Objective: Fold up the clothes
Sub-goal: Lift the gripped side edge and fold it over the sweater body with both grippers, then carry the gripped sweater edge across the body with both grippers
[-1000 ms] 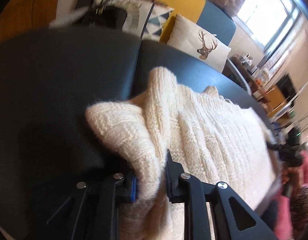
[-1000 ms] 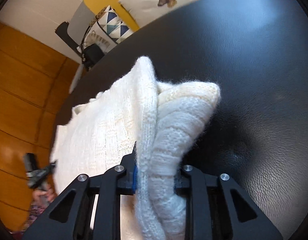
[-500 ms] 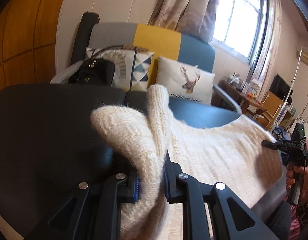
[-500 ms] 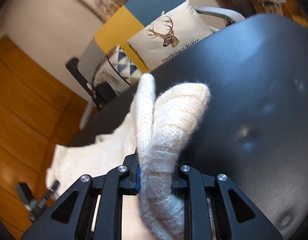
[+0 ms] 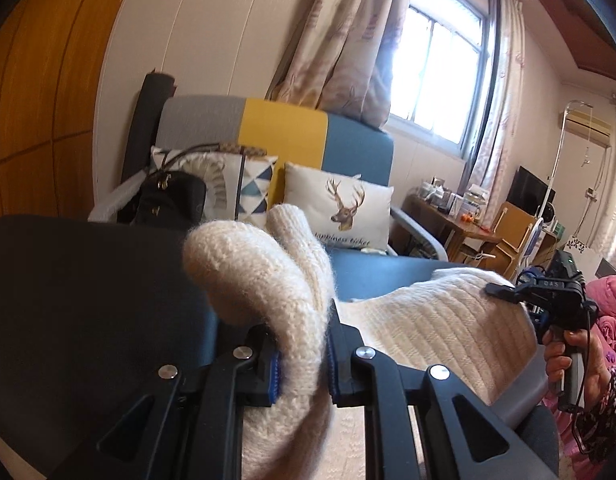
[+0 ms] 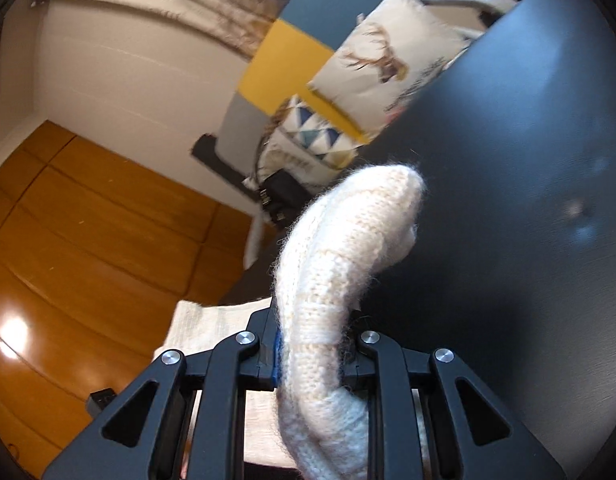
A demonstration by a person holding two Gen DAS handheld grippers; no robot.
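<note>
A cream knitted sweater (image 5: 436, 332) is lifted off the dark table (image 5: 80, 304). My left gripper (image 5: 302, 364) is shut on a bunched fold of it, which bulges up over the fingers. In the right wrist view my right gripper (image 6: 310, 360) is shut on another bunched fold of the sweater (image 6: 348, 236), arching above the dark table (image 6: 508, 208). The sweater's body stretches between both grippers. The right gripper (image 5: 548, 296) also shows at the right of the left wrist view, held by a hand (image 5: 576, 356).
Behind the table stands a grey, yellow and blue sofa (image 5: 292, 136) with a deer cushion (image 5: 340, 208), a patterned cushion (image 5: 244, 184) and a black bag (image 5: 168, 200). A window (image 5: 440, 76) with curtains is at the back. A wooden desk (image 5: 464, 224) stands at right. Wood panelling (image 6: 88, 240) is left.
Both grippers have risen and tilted upward with the sweater folds still held. The views swung from the table top to the sofa and wall; the sweater has lifted off the table.
</note>
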